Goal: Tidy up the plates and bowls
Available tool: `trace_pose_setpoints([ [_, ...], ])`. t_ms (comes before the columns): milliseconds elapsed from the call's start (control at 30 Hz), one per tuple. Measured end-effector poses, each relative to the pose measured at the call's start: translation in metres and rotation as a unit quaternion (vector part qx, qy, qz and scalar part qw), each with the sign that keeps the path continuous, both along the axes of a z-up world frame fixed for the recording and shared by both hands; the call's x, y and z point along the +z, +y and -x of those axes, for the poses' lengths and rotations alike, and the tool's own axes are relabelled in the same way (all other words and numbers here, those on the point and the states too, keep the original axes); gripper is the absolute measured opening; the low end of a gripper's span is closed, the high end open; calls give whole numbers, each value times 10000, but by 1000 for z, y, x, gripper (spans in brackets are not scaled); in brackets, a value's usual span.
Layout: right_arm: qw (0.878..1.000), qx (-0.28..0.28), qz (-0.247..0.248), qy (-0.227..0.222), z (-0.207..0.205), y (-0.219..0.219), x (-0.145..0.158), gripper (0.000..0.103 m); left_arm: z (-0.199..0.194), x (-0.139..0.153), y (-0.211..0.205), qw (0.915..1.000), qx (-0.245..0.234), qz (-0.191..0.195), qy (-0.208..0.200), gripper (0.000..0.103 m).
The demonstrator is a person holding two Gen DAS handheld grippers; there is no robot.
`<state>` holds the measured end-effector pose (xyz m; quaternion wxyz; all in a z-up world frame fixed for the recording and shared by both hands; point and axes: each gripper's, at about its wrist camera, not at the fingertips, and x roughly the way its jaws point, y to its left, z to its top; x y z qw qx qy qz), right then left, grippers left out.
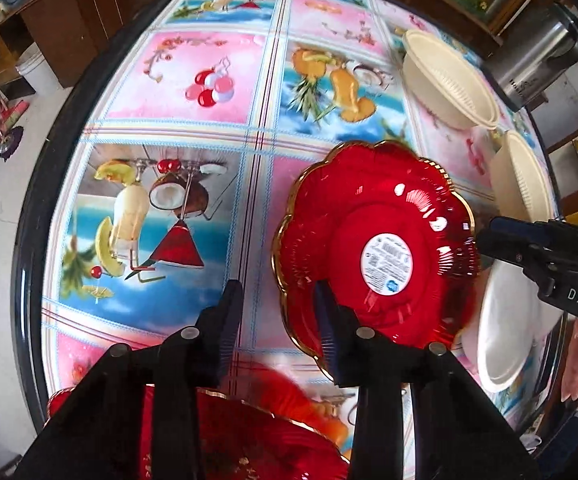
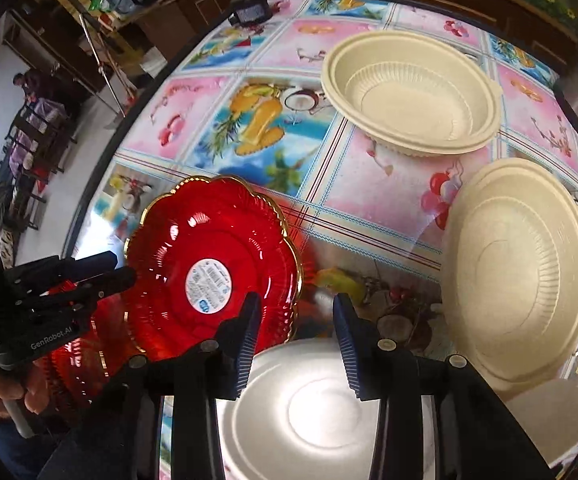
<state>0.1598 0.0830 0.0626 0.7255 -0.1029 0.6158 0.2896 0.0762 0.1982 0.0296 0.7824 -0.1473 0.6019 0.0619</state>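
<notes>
Red scalloped plate (image 2: pixel 213 276) with gold rim and a white sticker sits tilted above the fruit-print tablecloth (image 1: pixel 193 76), one edge raised, the sticker facing both cameras. In the left wrist view it lies just right of the left gripper (image 1: pixel 279 312), whose spread jaws have nothing between them; its right finger overlaps the plate's near rim, contact unclear. The right gripper (image 2: pixel 295 316) is also released, jaws wide, hovering over a white plate (image 2: pixel 305 404) near the table edge. From the right wrist view the left gripper's tips appear to reach the red plate's left rim, though I cannot tell if they pinch it. A second red plate (image 1: pixel 249 440) lies below the left gripper, probably the stack target, so the tilt likely comes from the plate being steered onto it. Two cream ribbed bowls stay apart on the right: the far bowl (image 2: pixel 413 96) upright, the near bowl (image 2: pixel 517 276) tipped on its side, likely waiting to be nested. Sorting looks about midway.
</notes>
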Motion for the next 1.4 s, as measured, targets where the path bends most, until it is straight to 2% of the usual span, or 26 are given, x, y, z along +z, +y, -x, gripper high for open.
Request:
trace_pose_setpoints([
  [67,10000,-15,55,11,-3,1,-5,38,-3,-8,-1,9999,-72,95,80,21],
  [100,10000,-14,59,32,-4,3,-7,38,-4,-10,-1,9998,-67,174,80,21],
  [167,9999,24,84,149,-6,8,-14,29,-7,-12,-4,9996,-102,237,66,16],
  [233,9997,48,62,244,-6,12,-20,10,-8,-12,-7,9998,-92,155,46,16],
  [400,10000,-69,-15,12,-2,12,-12,9,-9,-3,-6,9999,-97,13,-52,16],
  [533,9997,-112,-205,-58,-2,10,2,8,-5,7,1,9997,-34,89,-206,16],
  [833,9988,-215,-394,-183,6,5,27,8,2,31,-7,9989,-46,1,-457,16],
  [1133,9960,-24,-844,-285,41,7,58,8,46,64,8,9963,-3,1,-858,16],
  [1400,9926,447,-1113,-200,92,34,67,8,108,65,26,9962,142,-186,-845,16],
])
